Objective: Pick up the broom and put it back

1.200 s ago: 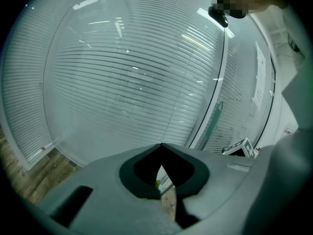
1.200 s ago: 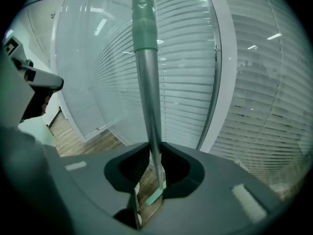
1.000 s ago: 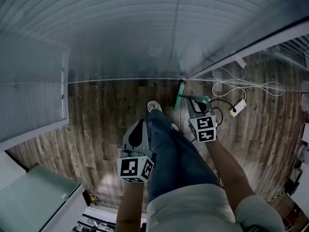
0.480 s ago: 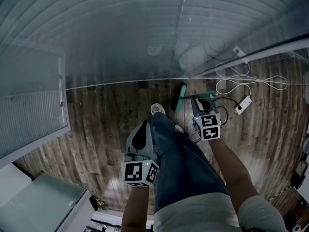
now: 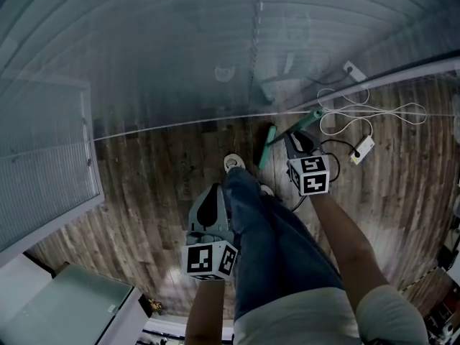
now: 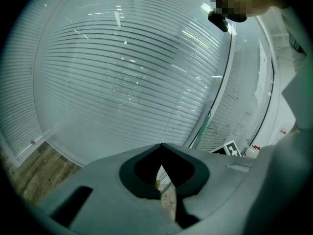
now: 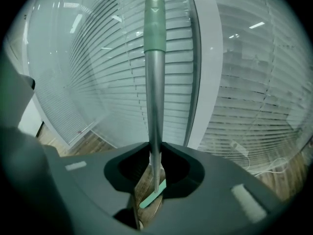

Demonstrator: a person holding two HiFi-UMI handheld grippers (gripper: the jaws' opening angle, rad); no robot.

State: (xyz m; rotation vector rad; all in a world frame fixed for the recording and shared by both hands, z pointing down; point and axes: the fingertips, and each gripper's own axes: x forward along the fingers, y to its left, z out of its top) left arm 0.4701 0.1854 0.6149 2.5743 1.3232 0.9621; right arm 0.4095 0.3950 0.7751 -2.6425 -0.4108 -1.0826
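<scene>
The broom stands nearly upright by the glass wall, its green head (image 5: 267, 145) on the wooden floor. My right gripper (image 5: 296, 141) is shut on the silver handle (image 7: 154, 106), which passes between the jaws. The green grip (image 7: 155, 23) rises above them toward the blinds, and the green head (image 7: 151, 196) shows below them. In the head view the grip end (image 5: 314, 116) leans toward the wall's frame. My left gripper (image 5: 212, 192) hangs beside the person's leg. Its jaw tips meet (image 6: 160, 147) with nothing between them.
A glass wall with blinds (image 5: 180, 56) runs across the far side, with a frame post (image 7: 205, 72) just behind the broom. A white cable and adapter (image 5: 361, 148) lie on the floor at right. The person's jeans leg (image 5: 266, 221) and shoe (image 5: 231, 162) stand between the grippers. A grey cabinet (image 5: 65, 307) sits at bottom left.
Both grippers have sunk lower. The right gripper has rolled, and the broom's grip end has swung up toward the wall's frame while the head stayed on the floor.
</scene>
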